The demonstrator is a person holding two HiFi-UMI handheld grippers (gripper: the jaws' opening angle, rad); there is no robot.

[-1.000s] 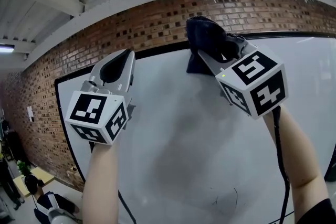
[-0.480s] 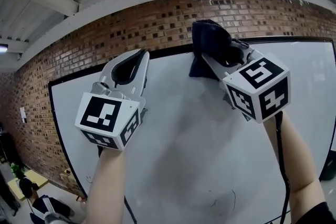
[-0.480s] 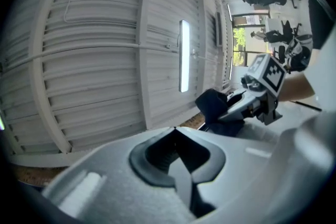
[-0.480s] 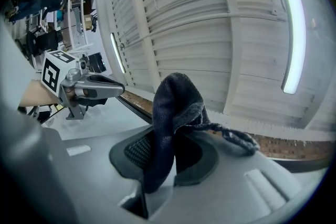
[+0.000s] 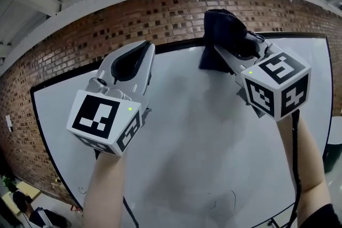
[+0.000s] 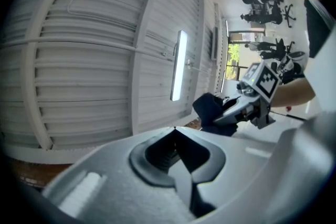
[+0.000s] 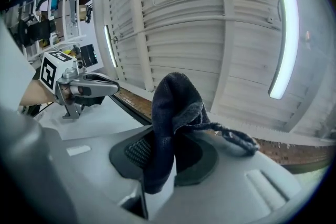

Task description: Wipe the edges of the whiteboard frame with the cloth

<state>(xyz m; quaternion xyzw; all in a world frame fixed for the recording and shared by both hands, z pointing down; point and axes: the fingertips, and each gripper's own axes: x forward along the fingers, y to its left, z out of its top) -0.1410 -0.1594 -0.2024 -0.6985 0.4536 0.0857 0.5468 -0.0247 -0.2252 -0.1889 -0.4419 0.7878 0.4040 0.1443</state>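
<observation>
Head view: cloth (image 5: 220,29) at the top frame (image 5: 179,46) of the whiteboard (image 5: 203,131).
In the head view, the right tongs (image 5: 230,49) hold the dark cloth against the black frame, and the left tongs (image 5: 144,52) hang beside it over the board. In the left gripper view, the jaws are together with nothing between them. In the right gripper view, the jaws are clamped on the cloth, which bunches above them.

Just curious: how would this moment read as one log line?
right tongs: shut on cloth | cloth: at whiteboard frame top edge | left tongs: shut, empty
</observation>
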